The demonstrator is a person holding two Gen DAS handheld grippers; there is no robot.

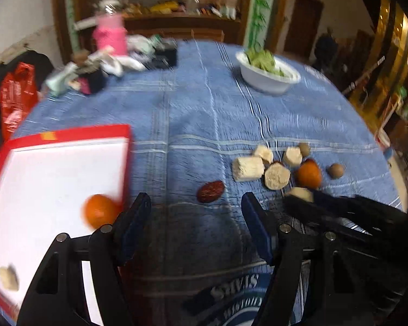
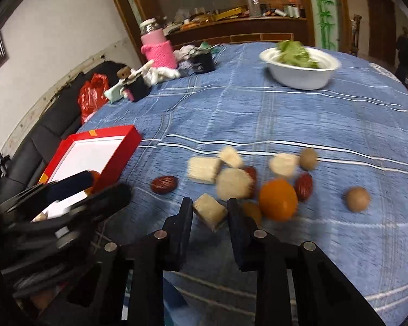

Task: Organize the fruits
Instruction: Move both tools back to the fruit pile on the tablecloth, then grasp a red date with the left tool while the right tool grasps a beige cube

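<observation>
Both views are taken from just behind a tool, angled steeply down over the worktop (image 1: 193,108) at close range. The left view is set nearer the red box (image 1: 57,135), the right view nearer the scattered fruit pieces (image 2: 204,169). The box, the pieces, the white bowl (image 2: 302,76) and the far cabinet are shared.

Cloth (image 1: 190,114) bare mid-table (fruit cluster (image 2: 247,179) crowds right side)
</observation>
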